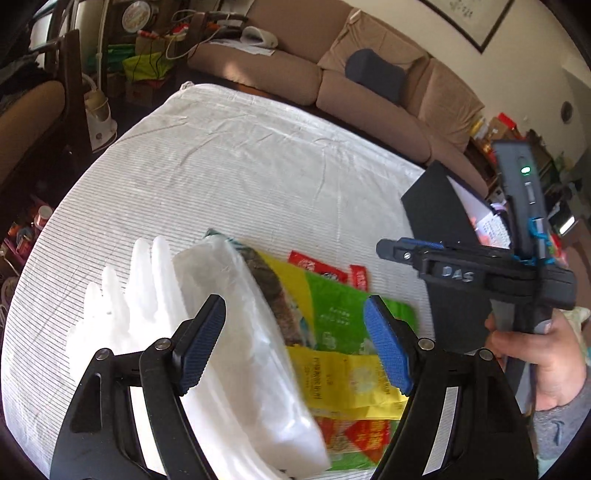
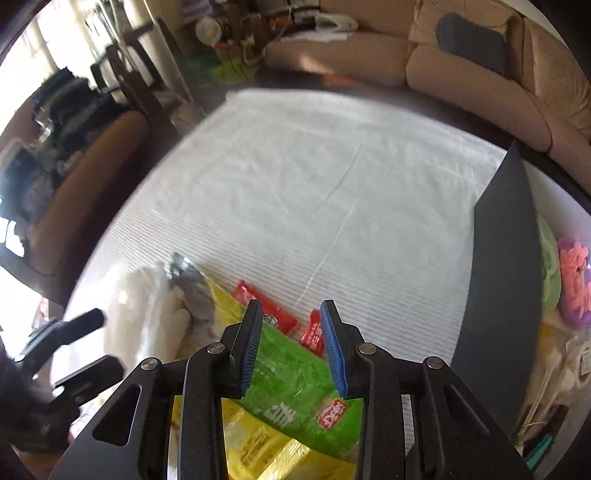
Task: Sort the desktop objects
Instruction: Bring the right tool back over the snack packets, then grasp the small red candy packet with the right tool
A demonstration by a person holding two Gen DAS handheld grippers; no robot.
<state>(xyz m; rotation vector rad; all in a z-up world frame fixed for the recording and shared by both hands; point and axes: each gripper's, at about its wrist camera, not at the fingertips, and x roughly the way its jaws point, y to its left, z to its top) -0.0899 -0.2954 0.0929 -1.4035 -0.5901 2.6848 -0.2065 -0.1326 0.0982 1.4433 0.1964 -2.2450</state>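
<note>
"DAS" on the right tool's (image 1: 384,248) black body; print on the snack packets (image 1: 340,321) illegible.

At lower centre, the right gripper (image 2: 291,345) hangs with jaws parted over a green packet (image 2: 295,384). Red sachets (image 2: 275,315) lie beyond on the white striped surface (image 2: 295,184); a black box (image 2: 502,280) stands right.

Beige sofa (image 1: 373,99), dark cushion (image 1: 375,75), framed picture (image 1: 469,20), wooden chair (image 2: 92,177)
</note>
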